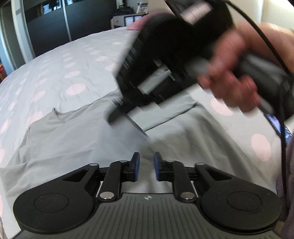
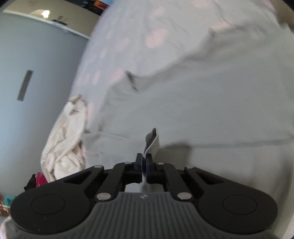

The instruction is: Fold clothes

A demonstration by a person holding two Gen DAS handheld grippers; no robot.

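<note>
Your right gripper [image 2: 144, 163] is clamped on the grey shirt's [image 1: 73, 136] edge; left gripper [image 1: 146, 165] jaws slightly apart, empty. Shirt mostly flat mid-bed [image 1: 55, 60] (folding barely begun).

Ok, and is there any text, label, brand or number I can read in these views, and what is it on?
No text reads in either view.
White label on the right tool: smeared by motion blur, unreadable.
Side stickers on the same tool: print blurred, unreadable.
Round emblem on the left tool: a symbol only, no letters.
Posters on the far wall: too small and blurred.
</note>
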